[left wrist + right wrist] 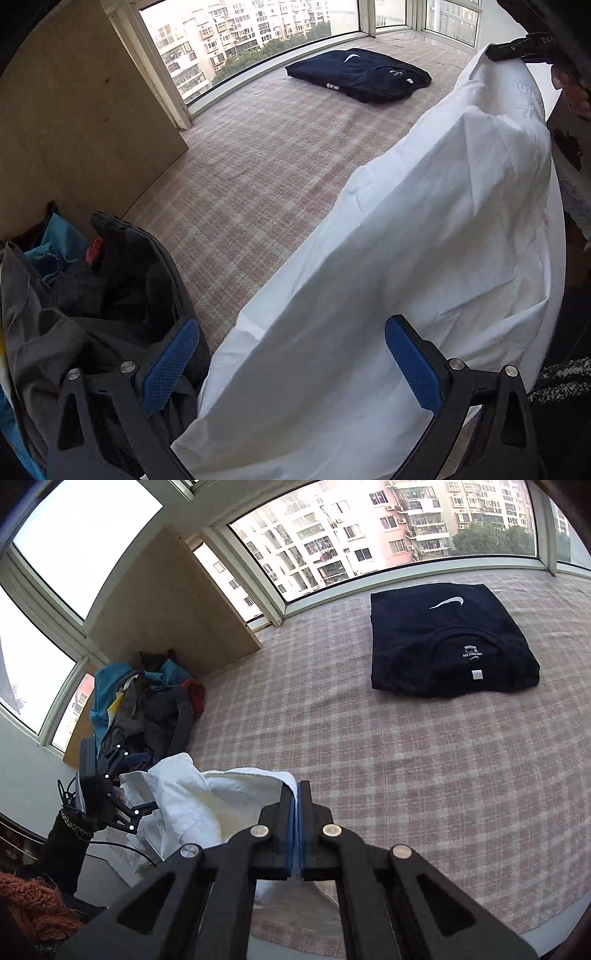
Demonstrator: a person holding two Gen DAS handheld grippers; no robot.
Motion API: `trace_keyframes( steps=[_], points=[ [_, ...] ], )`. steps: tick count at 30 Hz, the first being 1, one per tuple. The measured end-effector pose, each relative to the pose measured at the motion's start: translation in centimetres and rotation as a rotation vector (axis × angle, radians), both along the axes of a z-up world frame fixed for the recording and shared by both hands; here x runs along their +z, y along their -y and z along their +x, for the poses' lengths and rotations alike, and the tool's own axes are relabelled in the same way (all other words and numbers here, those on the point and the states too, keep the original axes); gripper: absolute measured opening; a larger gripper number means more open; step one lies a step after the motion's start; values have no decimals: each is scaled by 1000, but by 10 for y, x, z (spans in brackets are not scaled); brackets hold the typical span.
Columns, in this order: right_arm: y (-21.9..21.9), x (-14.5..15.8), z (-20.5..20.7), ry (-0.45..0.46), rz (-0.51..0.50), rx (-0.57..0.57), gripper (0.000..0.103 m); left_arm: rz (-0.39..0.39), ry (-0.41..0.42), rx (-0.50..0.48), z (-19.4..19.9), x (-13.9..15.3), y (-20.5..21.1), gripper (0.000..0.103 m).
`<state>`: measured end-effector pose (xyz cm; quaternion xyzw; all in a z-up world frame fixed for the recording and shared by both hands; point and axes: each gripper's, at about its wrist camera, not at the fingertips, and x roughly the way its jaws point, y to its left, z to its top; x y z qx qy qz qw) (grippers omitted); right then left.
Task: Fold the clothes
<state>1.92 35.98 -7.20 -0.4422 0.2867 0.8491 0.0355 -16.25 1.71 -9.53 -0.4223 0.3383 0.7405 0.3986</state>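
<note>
A white garment hangs stretched in the air between my two grippers, above a pink plaid surface. My left gripper is open, its blue pads wide apart, with the white cloth lying between them. My right gripper is shut on the white garment's edge; it also shows in the left wrist view pinching the top corner. My left gripper shows in the right wrist view beside the cloth.
A folded dark navy shirt with a white swoosh lies at the far side near the windows. A heap of unfolded dark, blue and red clothes sits at the left by a beige board.
</note>
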Motion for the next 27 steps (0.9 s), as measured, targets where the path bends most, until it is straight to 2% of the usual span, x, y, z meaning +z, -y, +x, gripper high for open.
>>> trace_keyframes(
  steps=[2,3,6,8,9,10,11,16,20,21,25,27],
  points=[
    [11,-16,-1,34,51,-6,1,-2,-34,-59,14,2,-9,102],
    [14,-17,-2,22,66,-12,1,-8,-49,-82,17,2,-15,102],
    [14,9,-2,-92,78,-44,1,-41,-38,-100,12,-7,-34,101],
    [20,48,-5,-187,124,-26,1,-92,-23,-92,7,-15,-44,82],
    [26,70,-8,-229,161,-7,1,-100,-15,-86,8,-14,-44,65],
    [33,91,-10,-271,200,14,1,-109,-8,-80,9,-12,-44,61],
    [41,115,-13,-312,241,39,1,-107,-8,-74,11,-8,-42,61],
    [91,227,-13,-497,449,161,1,40,-121,-4,34,59,-11,62],
    [134,294,10,-604,586,237,1,153,-223,46,60,115,19,66],
    [142,308,16,-623,617,252,1,178,-246,54,67,126,25,71],
    [162,355,27,-678,703,255,1,265,-315,66,90,156,41,76],
    [165,379,45,-763,830,137,0,305,-348,70,96,163,53,81]
  ],
)
